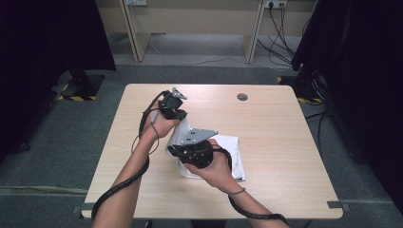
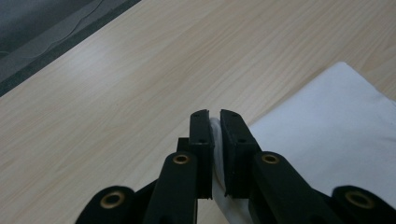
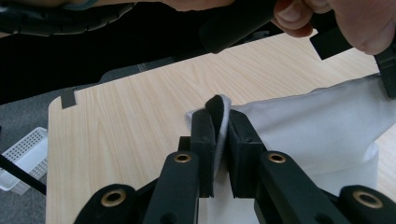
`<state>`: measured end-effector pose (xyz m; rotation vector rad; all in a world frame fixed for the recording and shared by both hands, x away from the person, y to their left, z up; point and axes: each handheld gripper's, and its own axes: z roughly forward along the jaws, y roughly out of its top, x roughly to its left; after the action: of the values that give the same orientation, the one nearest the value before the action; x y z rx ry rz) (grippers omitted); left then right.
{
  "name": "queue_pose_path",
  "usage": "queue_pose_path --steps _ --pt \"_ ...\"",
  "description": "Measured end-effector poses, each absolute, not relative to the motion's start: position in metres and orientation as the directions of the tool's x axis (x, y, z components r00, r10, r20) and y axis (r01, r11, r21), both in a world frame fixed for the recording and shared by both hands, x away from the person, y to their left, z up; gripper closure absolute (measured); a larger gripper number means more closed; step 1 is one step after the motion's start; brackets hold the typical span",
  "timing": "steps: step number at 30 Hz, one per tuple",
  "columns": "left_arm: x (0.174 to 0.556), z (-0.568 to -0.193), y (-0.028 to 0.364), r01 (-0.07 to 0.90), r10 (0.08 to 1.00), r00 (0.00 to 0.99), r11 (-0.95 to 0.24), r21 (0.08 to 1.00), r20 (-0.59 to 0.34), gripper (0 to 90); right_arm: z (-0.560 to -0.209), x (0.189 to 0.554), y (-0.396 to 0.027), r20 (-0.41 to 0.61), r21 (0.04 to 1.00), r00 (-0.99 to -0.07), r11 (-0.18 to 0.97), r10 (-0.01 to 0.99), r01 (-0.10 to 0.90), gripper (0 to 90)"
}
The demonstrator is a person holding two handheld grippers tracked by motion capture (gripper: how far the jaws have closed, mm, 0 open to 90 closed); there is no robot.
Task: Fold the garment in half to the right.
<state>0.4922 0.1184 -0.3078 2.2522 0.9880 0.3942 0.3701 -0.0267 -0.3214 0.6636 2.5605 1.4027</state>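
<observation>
Both grippers pinch a white cloth over the wooden surface.

The left gripper [image 2: 214,116] clamps its fingers on one cloth [image 2: 336,135] edge; the right gripper [image 3: 218,116] nips a raised fold, while the remainder lies on the surface [image 1: 266,123] near its middle.

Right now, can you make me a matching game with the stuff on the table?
Things:
1. white cloth
2. left gripper
3. table
4. round grey cap

Descriptions:
A. light wood
B. set in the tabletop near the far edge
C. pinched by both grippers
D. black jaws clamped on a cloth edge

Pairs: 1-C, 2-D, 3-A, 4-B
</observation>
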Motion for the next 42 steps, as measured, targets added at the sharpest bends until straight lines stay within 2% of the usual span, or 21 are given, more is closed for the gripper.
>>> queue_pose_path --steps 17,42 --pt "0.493 -0.309 0.125 0.566 0.759 0.65 -0.516 0.643 0.036 83.0 -0.318 0.372 -0.045 0.089 0.835 -0.878 0.445 0.47 0.323 82.6" --pt "0.482 -0.308 0.171 0.609 0.802 0.596 -0.489 0.625 0.047 83.1 -0.318 0.37 -0.005 0.094 0.835 -0.906 0.462 0.414 0.298 82.8"
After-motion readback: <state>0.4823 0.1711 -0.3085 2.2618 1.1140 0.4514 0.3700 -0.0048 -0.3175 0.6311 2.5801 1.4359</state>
